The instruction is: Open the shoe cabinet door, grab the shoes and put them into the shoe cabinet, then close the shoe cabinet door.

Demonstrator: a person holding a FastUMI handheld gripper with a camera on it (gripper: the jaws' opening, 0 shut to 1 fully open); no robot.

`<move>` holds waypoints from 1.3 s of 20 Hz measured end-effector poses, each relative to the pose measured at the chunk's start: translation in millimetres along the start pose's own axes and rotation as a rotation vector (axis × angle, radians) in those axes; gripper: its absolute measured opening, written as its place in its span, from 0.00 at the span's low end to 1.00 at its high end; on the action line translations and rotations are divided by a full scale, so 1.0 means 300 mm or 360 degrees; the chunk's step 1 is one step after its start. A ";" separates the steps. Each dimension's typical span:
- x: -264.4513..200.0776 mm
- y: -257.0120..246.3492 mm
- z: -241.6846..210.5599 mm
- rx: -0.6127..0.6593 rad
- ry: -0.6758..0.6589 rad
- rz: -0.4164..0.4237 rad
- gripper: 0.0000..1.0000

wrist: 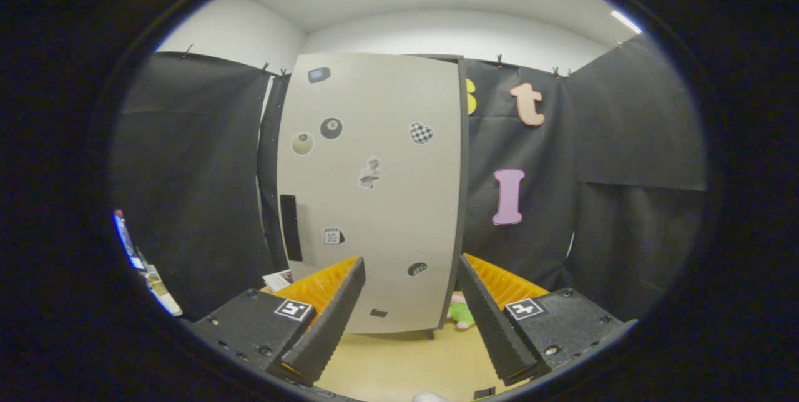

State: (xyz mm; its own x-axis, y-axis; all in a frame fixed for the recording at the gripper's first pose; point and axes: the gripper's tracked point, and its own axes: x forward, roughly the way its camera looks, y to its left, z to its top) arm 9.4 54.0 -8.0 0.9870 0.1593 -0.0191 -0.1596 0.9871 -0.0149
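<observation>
I see my gripper (412,308) spread wide, grasping nothing; beyond it the shoe cabinet (371,190) stands upright, door shut, facing me.

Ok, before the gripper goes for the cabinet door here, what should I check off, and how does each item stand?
1. Cabinet door shut and facing the gripper: ok.
2. Gripper open with nothing between its fingers: ok.
3. Door handle, the dark strip at the door's left edge, in sight: ok.
4. Floor between fingers and door free of obstacles: ok.
5. Shoes located: cannot tell; a pink and green item lies by the cabinet's lower right corner, beside the right finger.
</observation>
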 end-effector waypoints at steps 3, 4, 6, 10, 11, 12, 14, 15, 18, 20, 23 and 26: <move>-0.072 -0.137 0.011 0.0028 0.0003 -0.0101 0.98; -0.096 -0.174 0.014 0.0028 0.0009 -0.0130 0.98; -0.139 -0.232 0.025 0.0019 0.0003 -0.0170 0.98; -0.202 -0.323 0.048 0.0031 -0.0034 -0.0237 0.97; -0.211 -0.334 0.047 0.0045 -0.0031 -0.0242 0.97; -0.219 -0.342 0.049 0.0057 -0.0036 -0.0245 0.97; -0.226 -0.353 0.049 0.0063 -0.0041 -0.0249 0.97; -0.225 -0.356 0.047 0.0062 -0.0048 -0.0251 0.98; -0.215 -0.346 0.031 0.0079 -0.0030 -0.0236 0.97; -0.212 -0.334 0.039 0.0076 -0.0037 -0.0225 0.97; -0.198 -0.314 0.056 0.0056 -0.0053 -0.0203 0.97; -0.190 -0.304 0.057 0.0052 -0.0052 -0.0195 0.97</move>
State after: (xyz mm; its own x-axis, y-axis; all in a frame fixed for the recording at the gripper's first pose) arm -31.9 -44.9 11.6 0.9992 0.0374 0.0133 -0.0376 0.9991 0.0176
